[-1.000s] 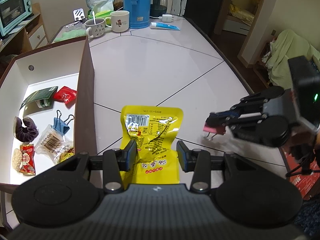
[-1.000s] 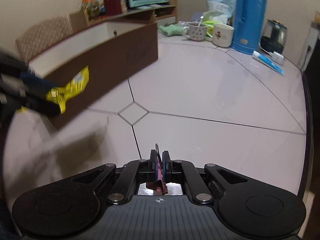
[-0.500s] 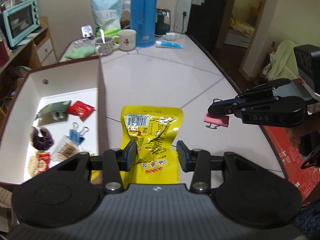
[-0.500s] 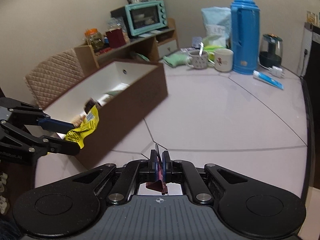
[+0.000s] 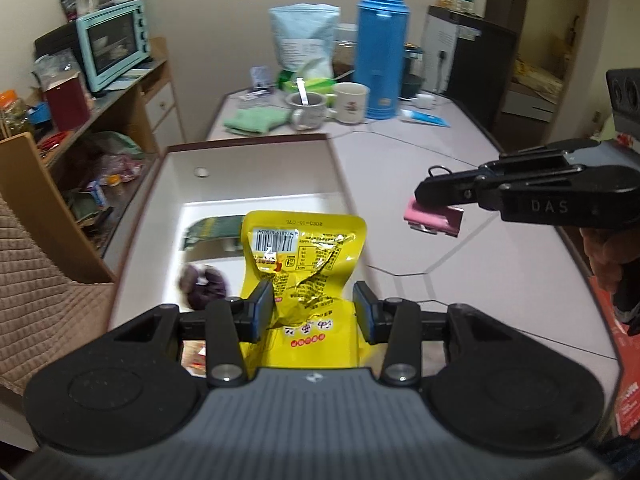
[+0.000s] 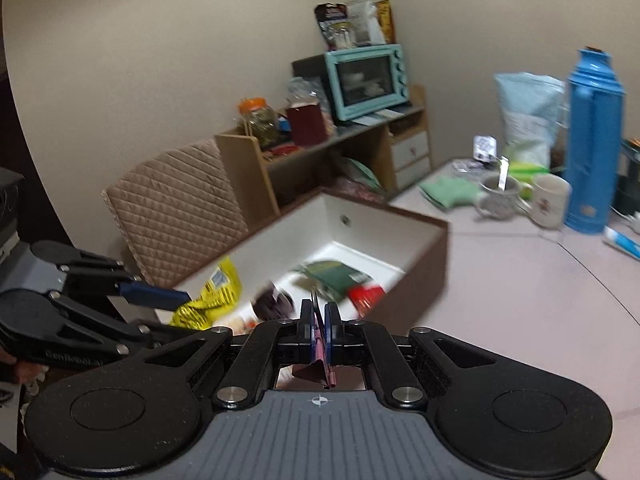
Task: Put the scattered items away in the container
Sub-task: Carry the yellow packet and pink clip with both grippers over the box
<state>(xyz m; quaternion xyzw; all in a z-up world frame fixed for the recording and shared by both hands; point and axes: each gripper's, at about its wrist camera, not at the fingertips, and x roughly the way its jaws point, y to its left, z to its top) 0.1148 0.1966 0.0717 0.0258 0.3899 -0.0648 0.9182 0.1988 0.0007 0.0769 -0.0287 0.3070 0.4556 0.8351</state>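
A long rectangular box point(image 5: 340, 168), brown outside and smooth white inside, sits on a pale glossy tabletop point(image 5: 460, 240) crossed by thin dark seams.

The left gripper point(image 5: 314, 312) is above the near end of the box. Its blue-padded jaws pinch a crinkled, shiny yellow snack packet point(image 5: 304, 256) by its lower half; the packet stands upright, barcode near the top, hanging over the box interior.

To the right of the box and above the tabletop, the right gripper point(image 5: 420, 196) has its black jaws pressed together on a small pink binder clip point(image 5: 434, 216), whose wire loop pokes up behind the fingertips. In the right wrist view the clip point(image 6: 320, 354) shows as a thin pink edge between the blue pads.

Inside the box lie a flat dark green packet point(image 6: 334, 278), a glossy red wrapper point(image 6: 366, 298) and a soft, ruffled purple scrunchie point(image 5: 204, 284).

Beyond the far end of the box stand a tall blue cylindrical thermos point(image 5: 380, 50), two rounded ceramic mugs point(image 5: 352, 102) and a folded green cloth point(image 5: 256, 120).
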